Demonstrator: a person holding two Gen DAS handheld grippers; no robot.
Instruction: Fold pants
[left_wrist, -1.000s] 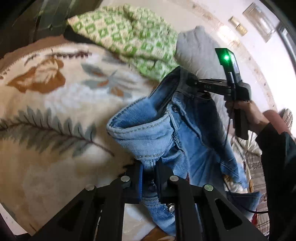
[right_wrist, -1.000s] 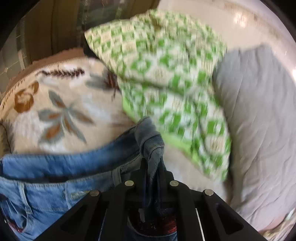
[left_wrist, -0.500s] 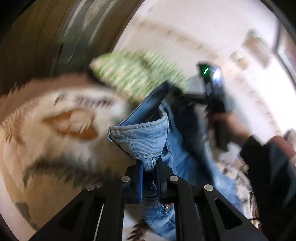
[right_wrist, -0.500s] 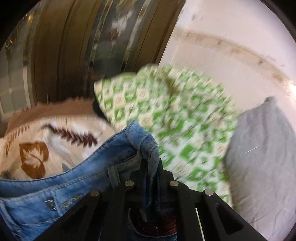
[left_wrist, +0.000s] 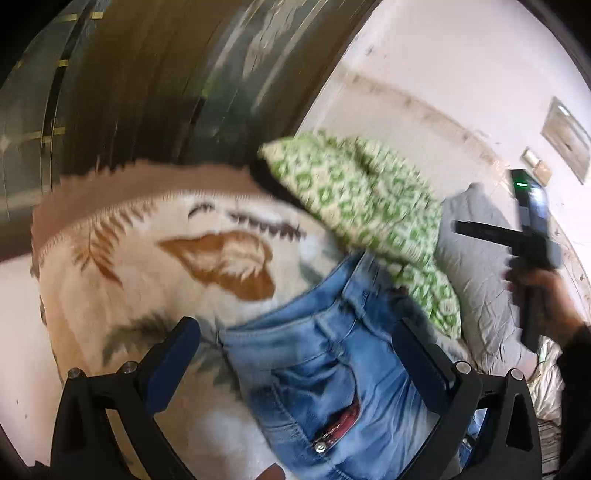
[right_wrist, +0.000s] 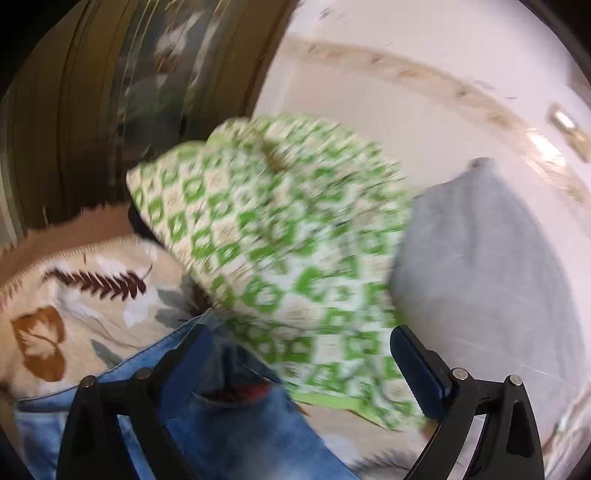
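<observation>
The left gripper (left_wrist: 295, 354) stands with its jaws spread wide, having just been opening; the denim shows between the blue pads but neither pad presses on it. The right gripper (right_wrist: 301, 365) is likewise released, its jaws just opened, with the cloth below and between them untouched. The faded blue denim pants (left_wrist: 325, 369) lie on the bed, waistband end toward the pillows, a red lining showing at the open fly. They rest on the cream fleece blanket with brown and grey leaf print (left_wrist: 147, 266), which covers the mattress. Beyond the waistband, touching or overlapping its far edge, lies the green-and-white patterned pillow (left_wrist: 354, 199), and just beside it the plain grey pillow (left_wrist: 476, 266). In the left wrist view the person's right hand (left_wrist: 543, 291) holds the black handle of the other gripper above the grey pillow, a green lamp lit on its top. Farthest back stand a dark wooden headboard (left_wrist: 147, 92) and a white wall (left_wrist: 443, 66). Both views are motion-blurred.
</observation>
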